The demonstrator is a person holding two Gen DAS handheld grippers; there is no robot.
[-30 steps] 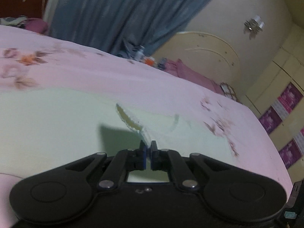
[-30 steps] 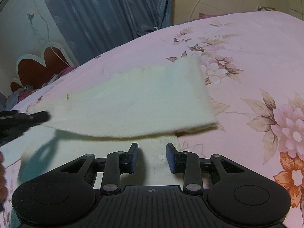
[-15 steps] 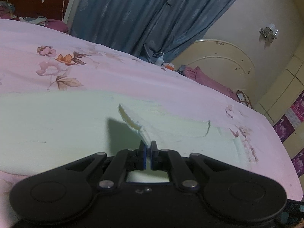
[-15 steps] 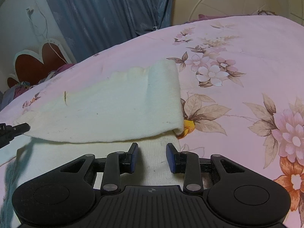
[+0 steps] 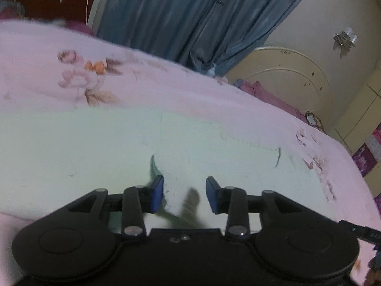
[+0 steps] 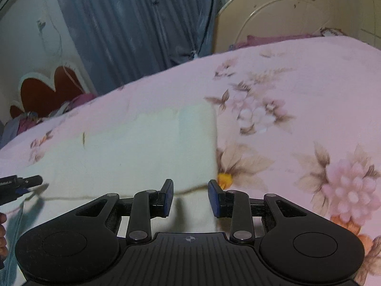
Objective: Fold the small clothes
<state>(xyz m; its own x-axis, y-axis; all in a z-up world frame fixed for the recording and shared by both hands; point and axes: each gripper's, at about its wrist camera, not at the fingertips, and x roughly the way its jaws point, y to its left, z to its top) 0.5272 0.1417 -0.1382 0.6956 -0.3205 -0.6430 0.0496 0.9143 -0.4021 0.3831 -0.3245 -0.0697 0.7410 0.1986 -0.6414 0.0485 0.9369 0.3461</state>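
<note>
A cream knitted garment lies folded over itself on the pink floral bedspread. My left gripper hovers just above its near part. Its jaws are opening, and the cloth lies loose beneath them, gripped by neither pad. In the right wrist view the same garment shows its folded top layer, whose front edge runs just ahead of my right gripper. That gripper stands open with nothing between its blue pads. The left gripper's tip pokes in at the far left of that view.
Blue curtains hang behind the bed. A red heart-shaped headboard stands at the back left and a cream rounded bed end at the back right. The bed's edge drops off toward cupboards with purple pictures.
The left gripper let go of the garment's corner it held pinched and raised; the layer now lies flat. The folded top layer settled lower and nearer the right gripper, which stayed put.
</note>
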